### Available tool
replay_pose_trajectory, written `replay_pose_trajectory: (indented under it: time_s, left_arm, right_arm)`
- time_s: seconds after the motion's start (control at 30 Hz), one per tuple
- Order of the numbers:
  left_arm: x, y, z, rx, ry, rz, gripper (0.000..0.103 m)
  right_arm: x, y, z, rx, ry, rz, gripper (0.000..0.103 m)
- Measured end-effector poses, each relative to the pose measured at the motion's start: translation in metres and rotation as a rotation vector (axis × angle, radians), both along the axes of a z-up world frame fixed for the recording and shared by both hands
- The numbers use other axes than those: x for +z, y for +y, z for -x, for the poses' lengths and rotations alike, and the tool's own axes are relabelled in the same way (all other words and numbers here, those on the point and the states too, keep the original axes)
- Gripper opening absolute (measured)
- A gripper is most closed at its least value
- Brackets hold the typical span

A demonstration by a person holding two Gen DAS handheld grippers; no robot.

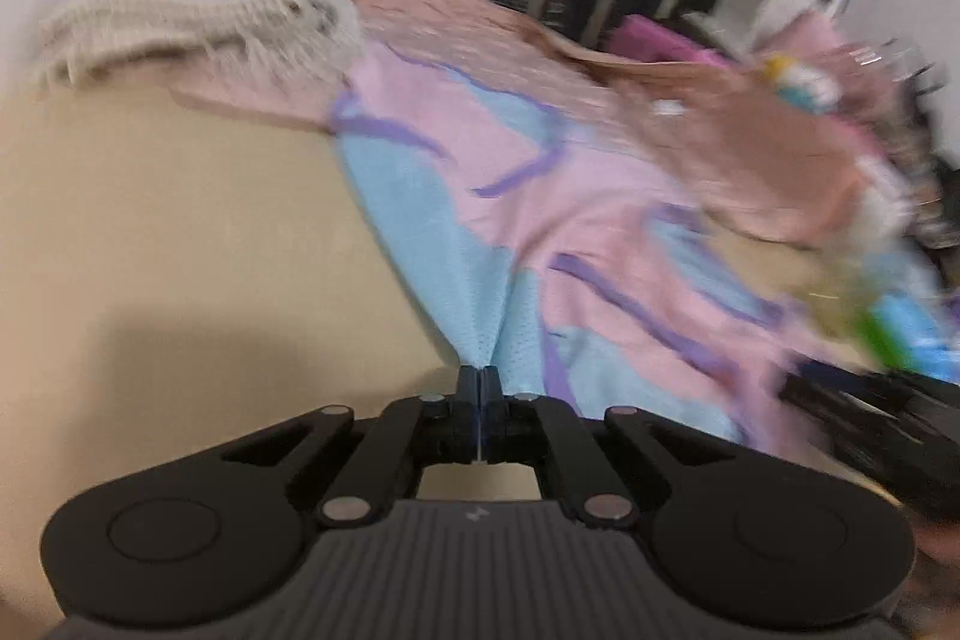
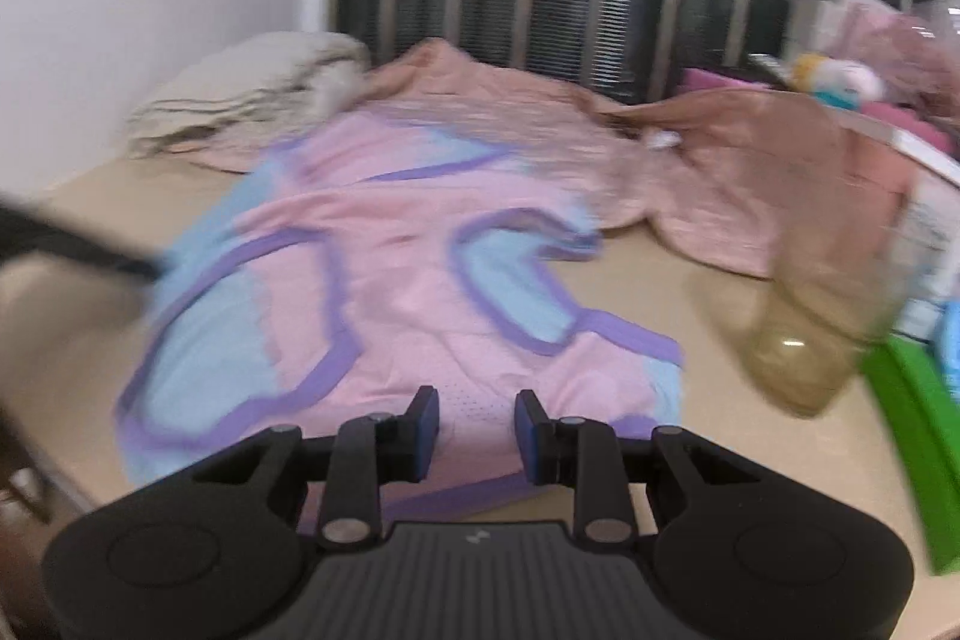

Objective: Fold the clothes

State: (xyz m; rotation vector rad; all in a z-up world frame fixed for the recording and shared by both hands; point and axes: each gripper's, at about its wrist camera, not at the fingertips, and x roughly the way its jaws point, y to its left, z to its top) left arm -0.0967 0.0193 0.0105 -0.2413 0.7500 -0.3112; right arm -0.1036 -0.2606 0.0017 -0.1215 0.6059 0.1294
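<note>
A pink shirt [image 1: 600, 232] with light blue panels and purple trim lies spread on the beige table [image 1: 180, 250]. My left gripper [image 1: 480, 382] is shut on a blue edge of the shirt, and the cloth bunches into a crease at its tips. In the right wrist view the same shirt [image 2: 408, 292] lies flat. My right gripper [image 2: 477, 421] stands open just above its near pink hem, and the pads do not press on the cloth. The left gripper [image 2: 90, 250] shows there as a dark blur at the shirt's left edge.
A salmon-pink garment [image 2: 708, 172] lies crumpled behind the shirt. A folded cream throw with a fringe [image 2: 252, 94] sits at the back left. A clear plastic tub [image 2: 798, 340], a green item [image 2: 918, 430] and assorted clutter crowd the right side. A barred window stands behind.
</note>
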Motion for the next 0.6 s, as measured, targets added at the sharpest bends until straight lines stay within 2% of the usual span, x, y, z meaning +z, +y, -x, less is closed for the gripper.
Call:
replay_pose_trajectory:
  time_s: [0.1, 0.13, 0.2, 0.23, 0.27, 0.33, 0.43, 0.53, 0.6]
  left_arm:
    - [-0.002, -0.010, 0.050, -0.037, -0.003, 0.091, 0.000]
    - [-0.003, -0.016, 0.061, -0.092, -0.005, 0.115, 0.002]
    - [0.002, -0.022, 0.065, -0.192, -0.018, 0.095, 0.010]
    - [0.009, -0.019, 0.061, -0.173, -0.053, 0.054, 0.016]
    - [0.016, -0.012, 0.054, -0.124, -0.093, 0.010, 0.036]
    - [0.025, 0.001, 0.028, -0.029, -0.139, -0.066, 0.062]
    - [0.035, 0.019, -0.019, 0.091, -0.170, -0.162, 0.062]
    - [0.026, 0.019, -0.052, 0.044, -0.135, -0.133, 0.062]
    - [0.016, 0.010, -0.057, 0.022, -0.127, -0.171, 0.062]
  right_arm:
    - [0.000, -0.008, -0.012, -0.051, -0.006, 0.040, 0.025]
    - [-0.001, -0.010, -0.016, -0.068, -0.007, 0.053, 0.026]
    - [0.000, -0.014, -0.024, -0.099, -0.005, 0.069, 0.026]
    - [0.003, -0.014, -0.025, -0.112, -0.003, 0.068, 0.026]
    - [0.007, -0.012, -0.021, -0.104, -0.019, 0.059, 0.026]
    - [0.016, -0.005, -0.008, -0.056, -0.058, 0.031, 0.028]
    - [0.018, 0.006, 0.003, 0.026, -0.056, -0.018, 0.031]
    - [0.011, 0.017, 0.002, 0.064, -0.034, -0.028, 0.031]
    - [0.006, 0.021, -0.001, 0.064, -0.018, -0.030, 0.030]
